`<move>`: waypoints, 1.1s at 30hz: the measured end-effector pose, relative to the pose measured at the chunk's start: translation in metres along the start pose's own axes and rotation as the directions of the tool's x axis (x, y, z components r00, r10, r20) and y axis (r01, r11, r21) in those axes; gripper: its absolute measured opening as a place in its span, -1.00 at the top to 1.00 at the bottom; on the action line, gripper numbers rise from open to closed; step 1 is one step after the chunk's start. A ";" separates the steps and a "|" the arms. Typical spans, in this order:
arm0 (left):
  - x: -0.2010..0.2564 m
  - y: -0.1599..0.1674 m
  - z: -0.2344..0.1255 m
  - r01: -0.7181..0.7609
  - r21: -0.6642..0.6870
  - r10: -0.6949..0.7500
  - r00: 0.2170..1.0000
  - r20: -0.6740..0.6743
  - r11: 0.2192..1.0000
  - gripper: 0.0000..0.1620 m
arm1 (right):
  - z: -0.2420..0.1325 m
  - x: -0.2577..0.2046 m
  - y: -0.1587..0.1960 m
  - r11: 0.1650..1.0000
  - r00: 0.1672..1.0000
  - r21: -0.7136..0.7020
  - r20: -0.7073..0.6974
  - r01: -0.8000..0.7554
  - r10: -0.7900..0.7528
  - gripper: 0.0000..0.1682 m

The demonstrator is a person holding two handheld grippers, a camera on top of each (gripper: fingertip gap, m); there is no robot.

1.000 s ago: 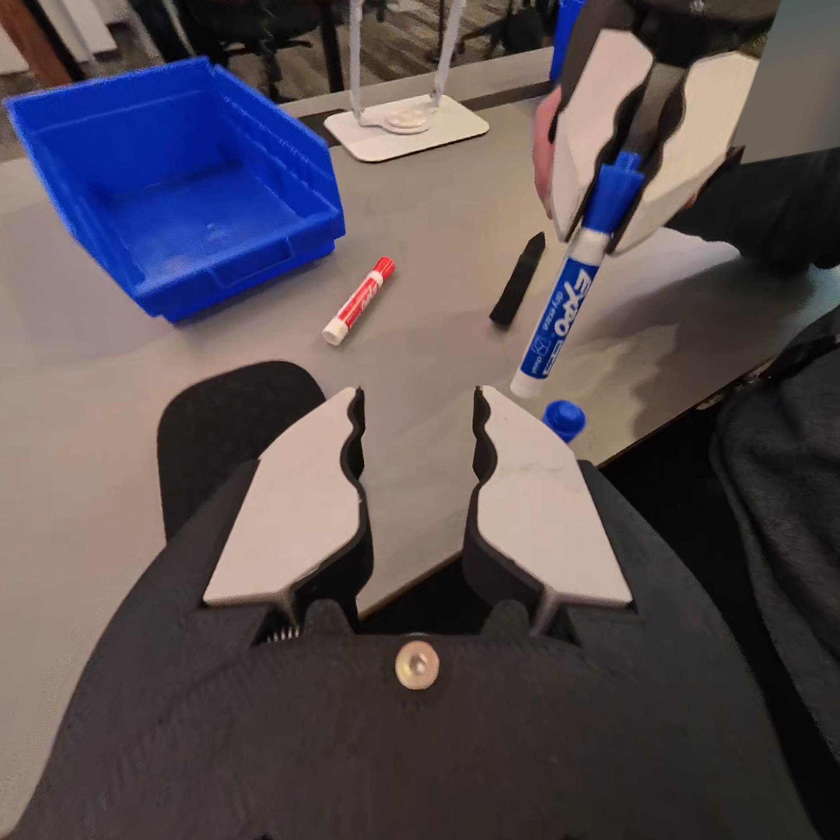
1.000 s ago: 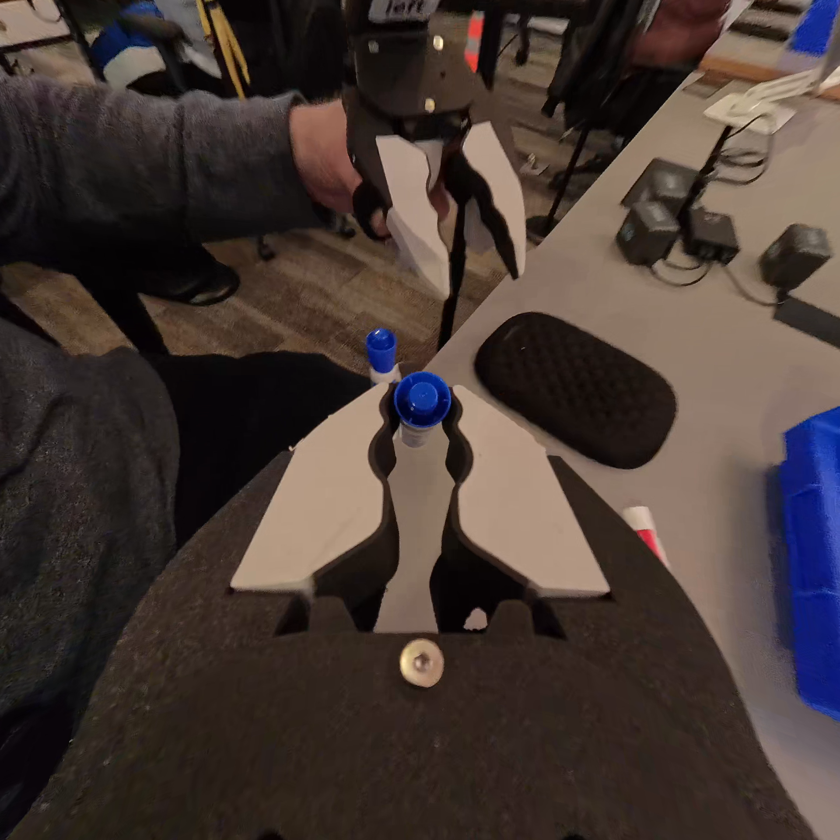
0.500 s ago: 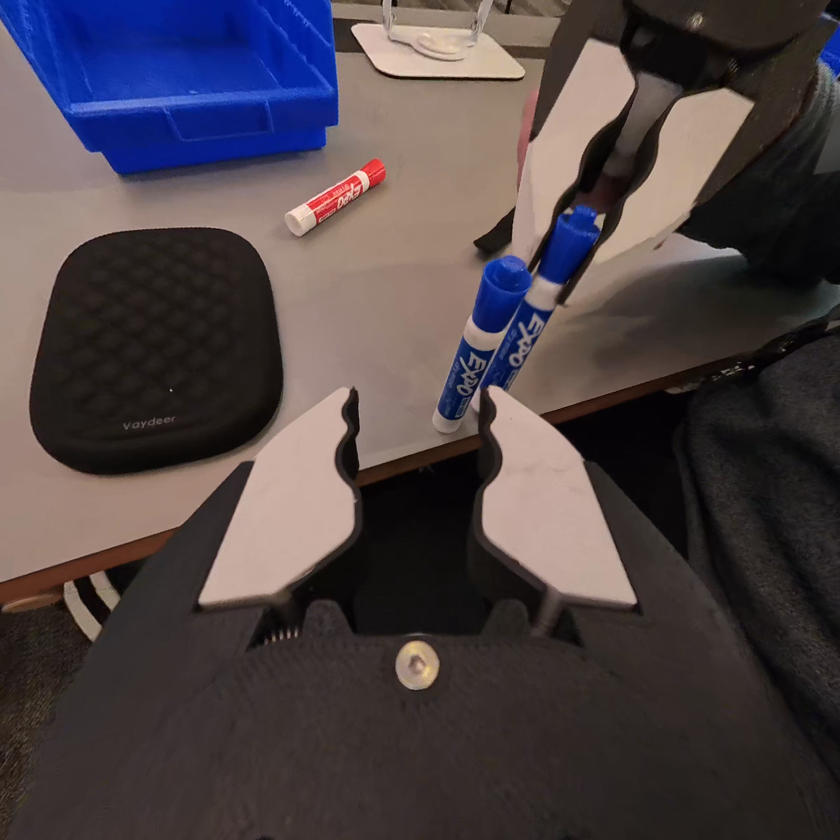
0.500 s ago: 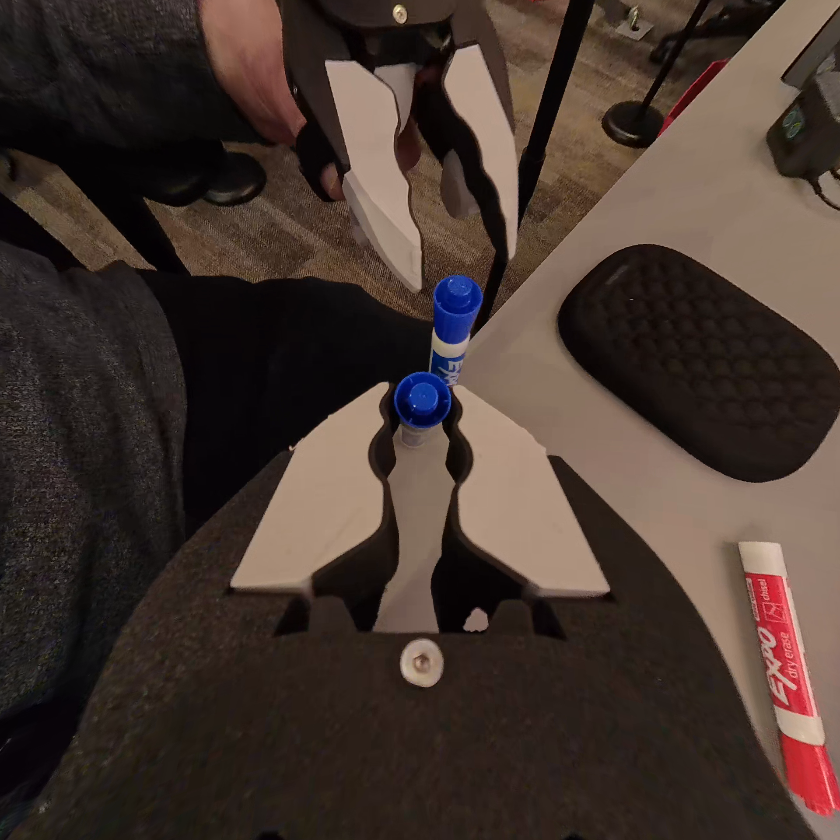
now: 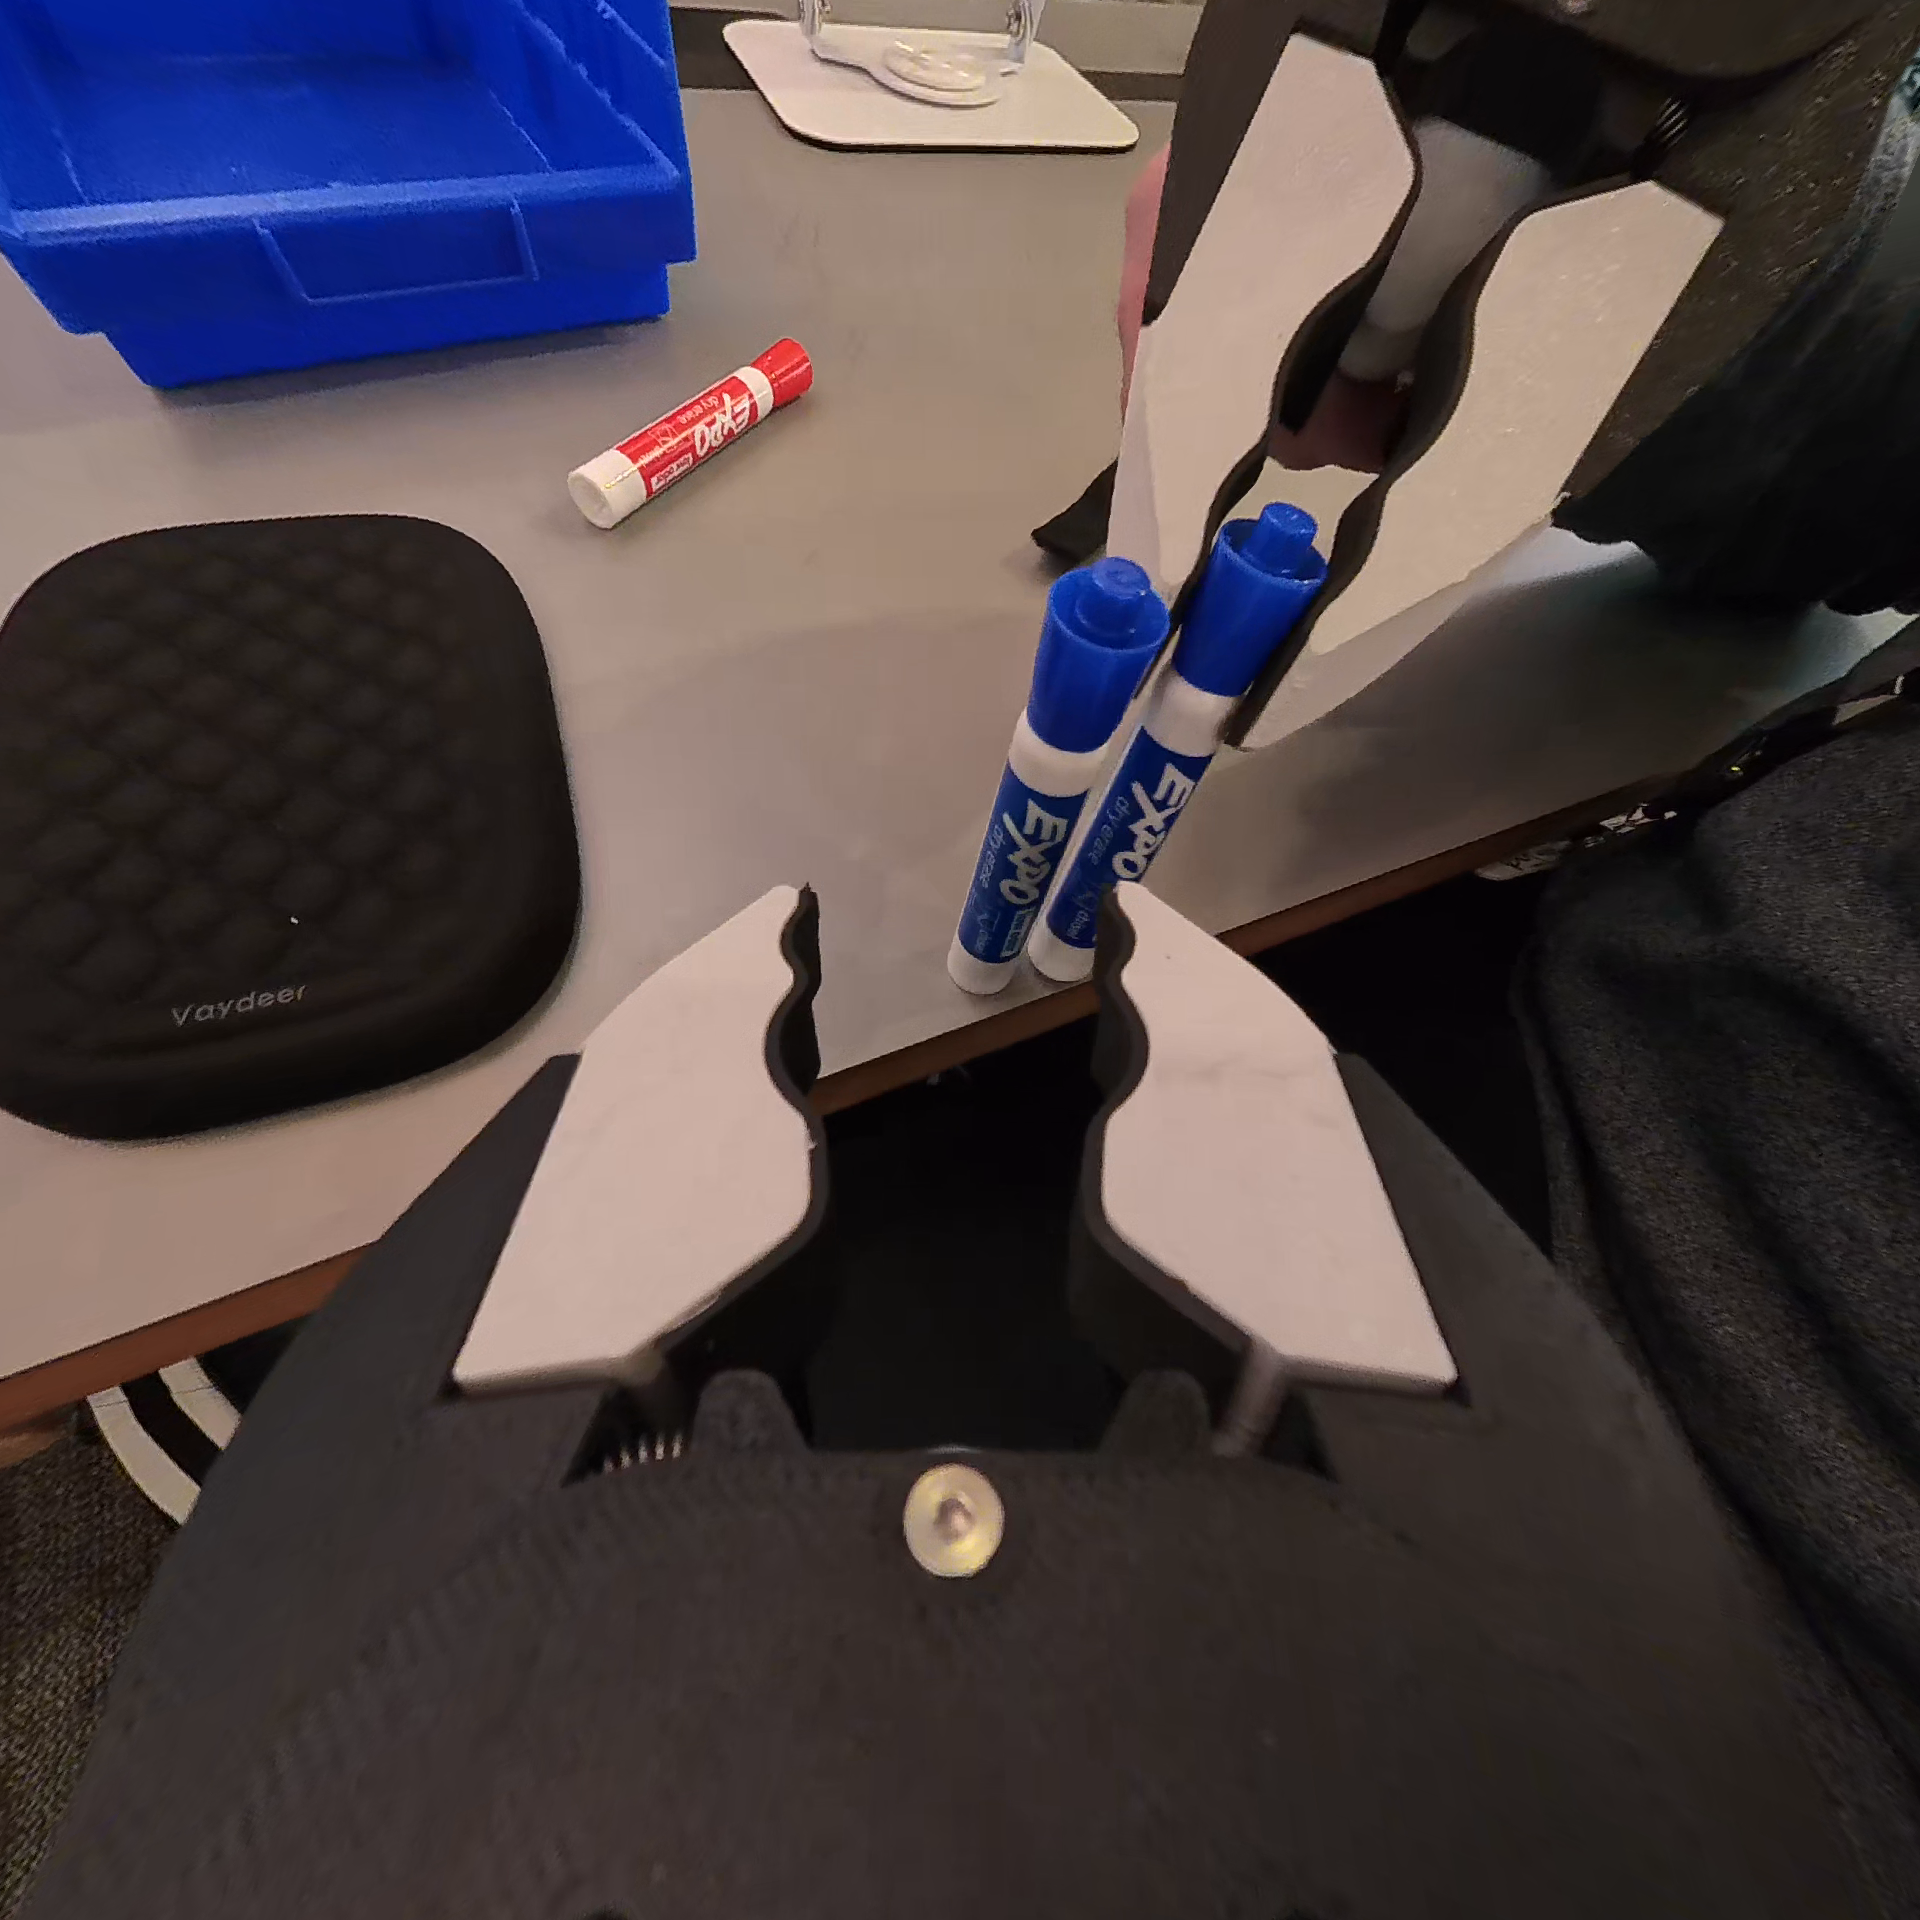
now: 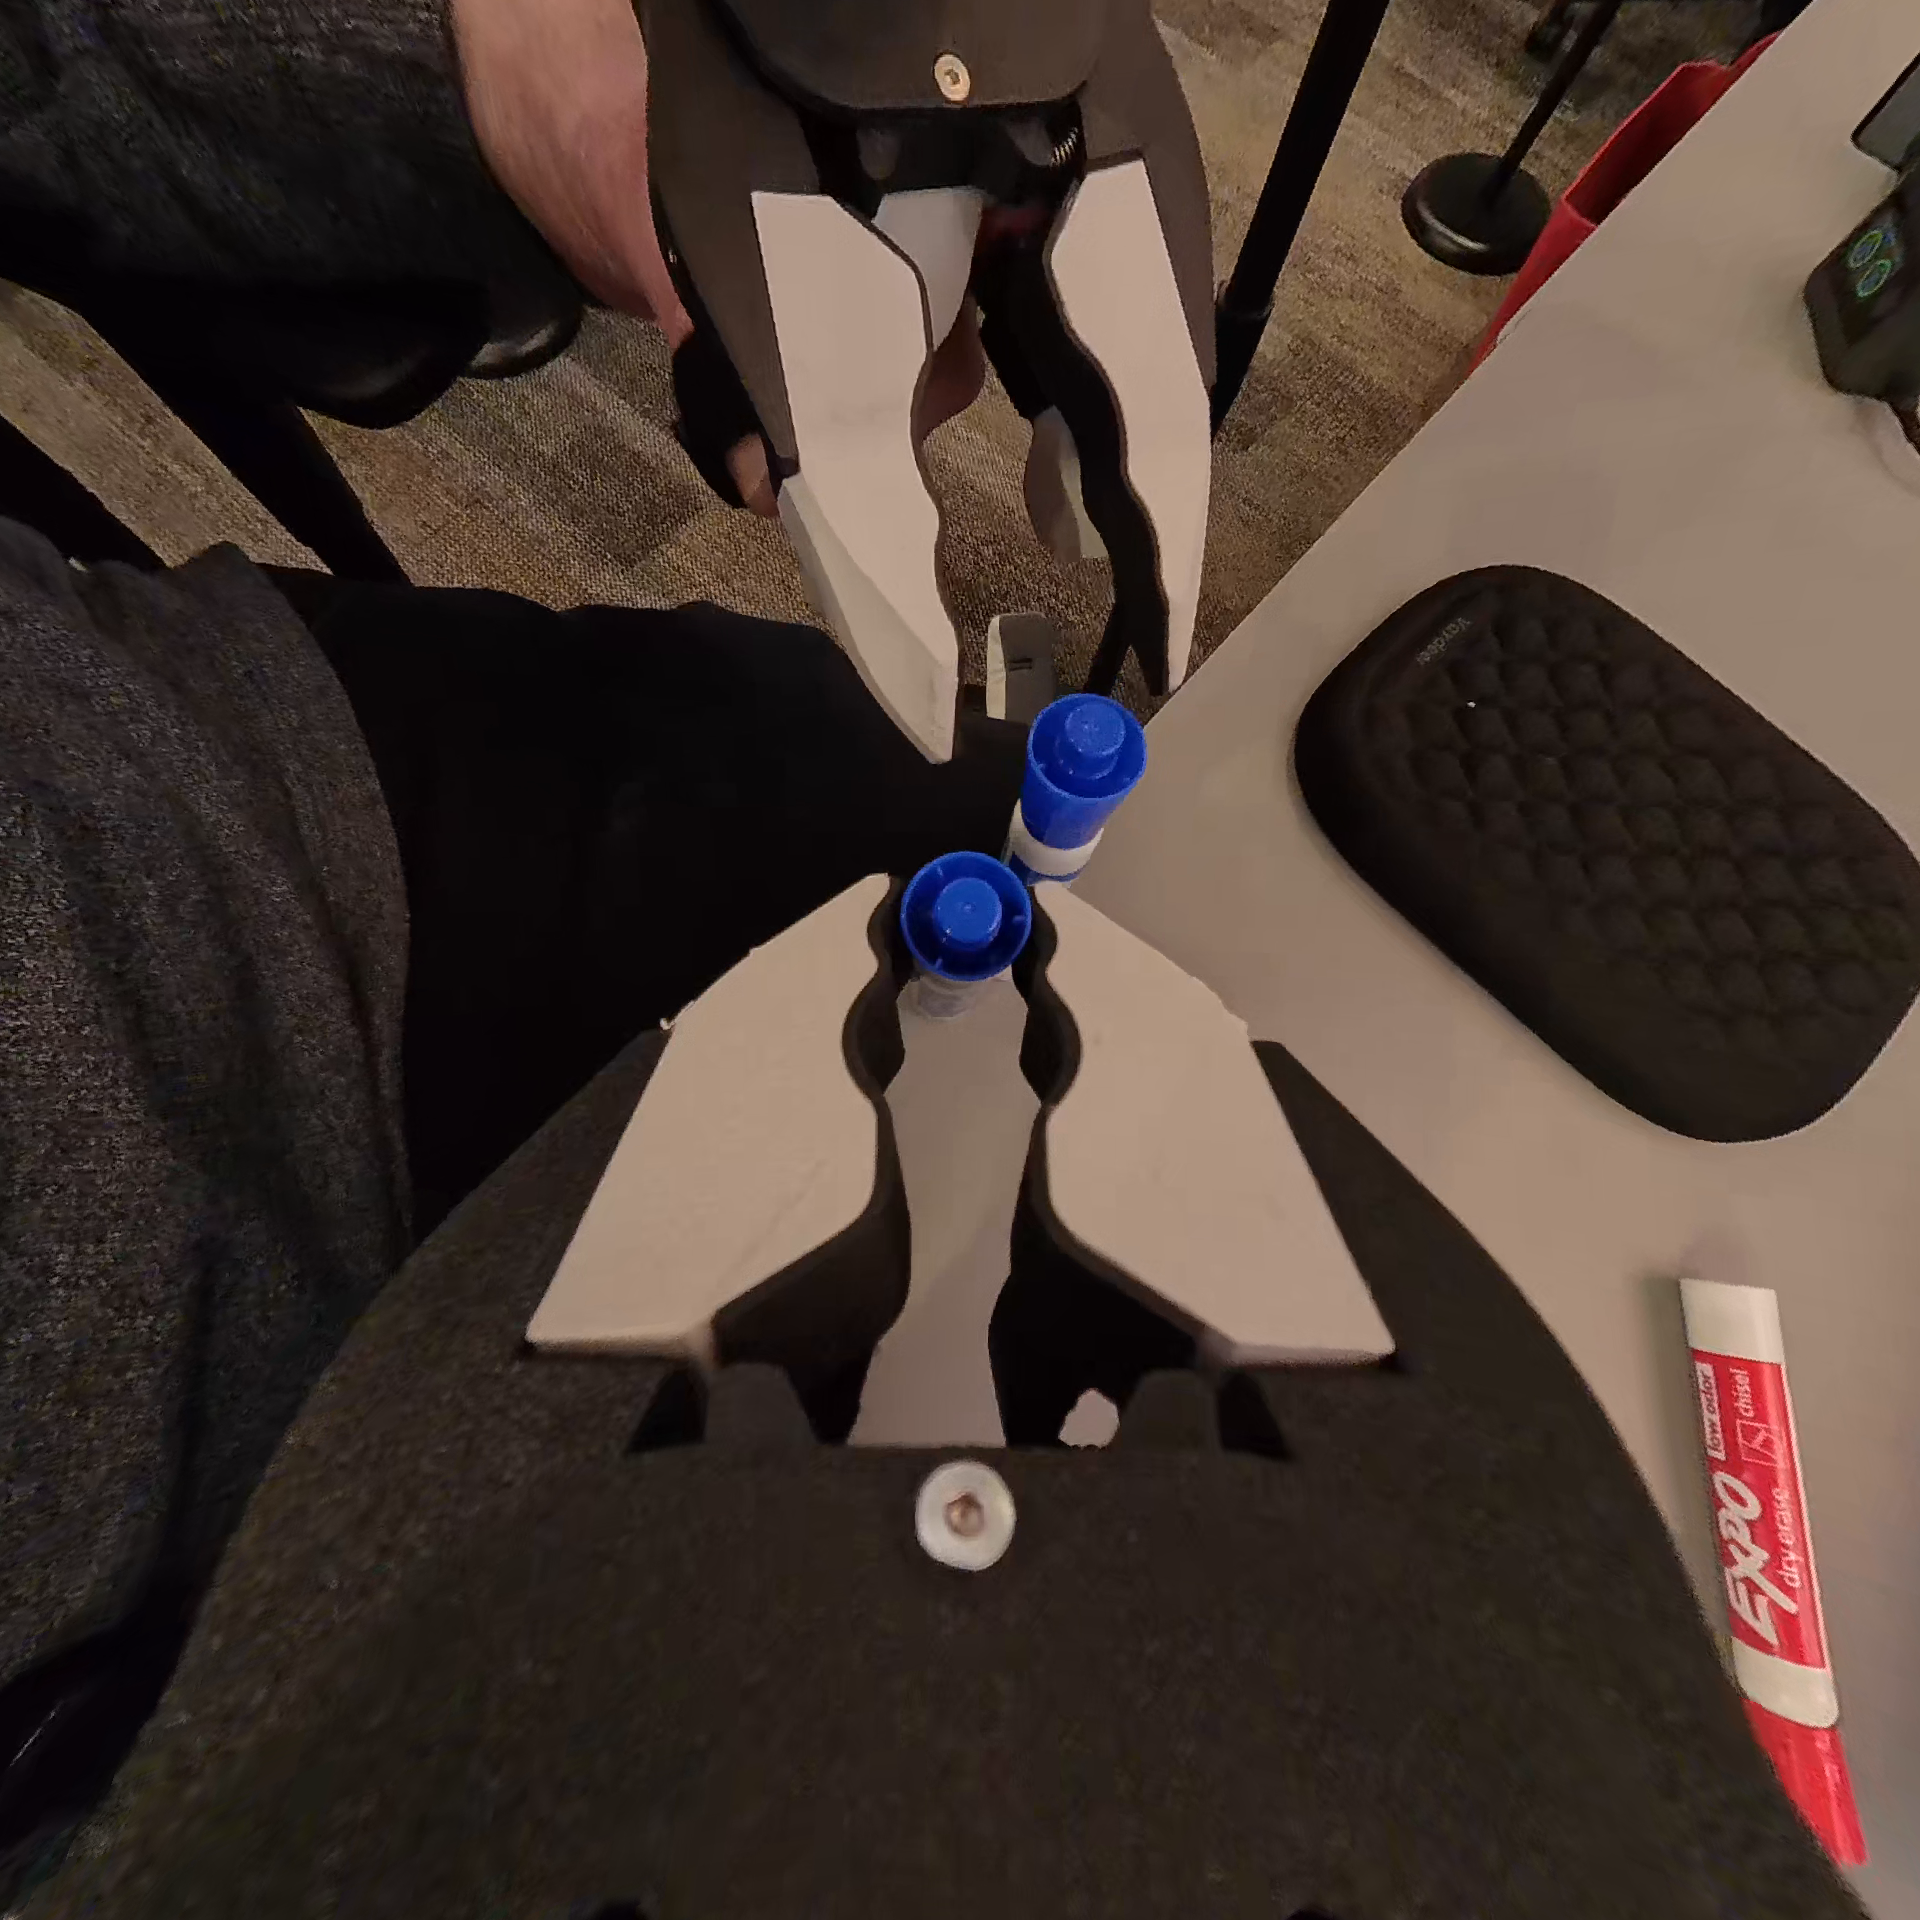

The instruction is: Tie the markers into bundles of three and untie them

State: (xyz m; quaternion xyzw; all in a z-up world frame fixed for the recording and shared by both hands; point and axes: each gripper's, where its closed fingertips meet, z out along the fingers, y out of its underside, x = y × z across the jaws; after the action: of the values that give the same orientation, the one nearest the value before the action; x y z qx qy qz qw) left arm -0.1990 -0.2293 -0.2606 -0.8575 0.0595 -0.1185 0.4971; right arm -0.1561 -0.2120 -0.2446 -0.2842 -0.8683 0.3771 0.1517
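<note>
Right gripper (image 6: 966,935): blue marker (image 5: 1195,727) clamped by cap | left gripper (image 5: 956,966): held wide apart, unloaded | second blue marker (image 5: 1049,769): stood alongside, touching

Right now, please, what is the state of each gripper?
Left gripper: open, holding nothing.
Right gripper: shut on a blue marker, held upright beside a second blue marker.
</note>
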 end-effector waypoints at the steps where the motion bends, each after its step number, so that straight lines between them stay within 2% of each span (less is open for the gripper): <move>1: 0.000 0.000 0.001 -0.002 -0.002 0.002 1.000 -0.001 1.000 0.38 | 0.000 0.000 0.001 1.000 1.000 -0.006 0.003 -0.003 0.003 0.79; 27: 0.011 0.004 0.014 -0.018 -0.028 0.016 0.999 -0.052 0.999 0.38 | 0.000 0.004 0.001 1.000 1.000 -0.018 -0.018 -0.014 0.014 0.75; 33: 0.011 0.000 0.010 0.031 -0.006 -0.031 1.000 0.002 1.000 0.31 | -0.004 0.004 0.006 1.000 1.000 -0.016 -0.006 -0.025 0.025 0.74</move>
State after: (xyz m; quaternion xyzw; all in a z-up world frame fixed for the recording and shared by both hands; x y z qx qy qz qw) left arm -0.1855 -0.2238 -0.2637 -0.8599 0.0463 -0.1252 0.4928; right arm -0.1551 -0.2033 -0.2464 -0.2976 -0.8672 0.3710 0.1473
